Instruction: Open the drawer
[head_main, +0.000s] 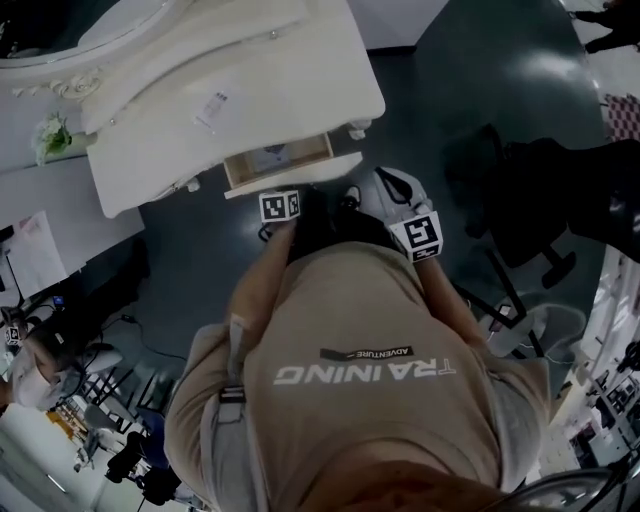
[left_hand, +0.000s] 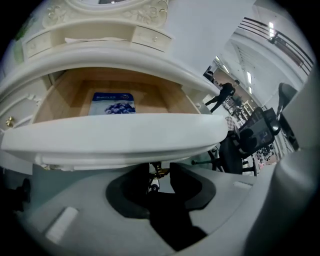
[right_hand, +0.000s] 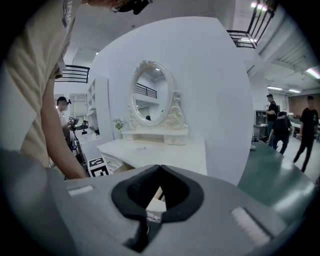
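The white dressing table has its middle drawer pulled out. In the left gripper view the drawer front fills the middle, and a blue packet lies on the wooden bottom inside. My left gripper is under the drawer front, shut on its small brass knob. In the head view the left gripper touches the drawer front. My right gripper hangs back to the right of the drawer, shut and holding nothing, pointing at the table and its oval mirror.
A black office chair stands on the dark floor to the right of me. A white shelf with flowers adjoins the table's left side. Several people stand far off at right, and another person is at left.
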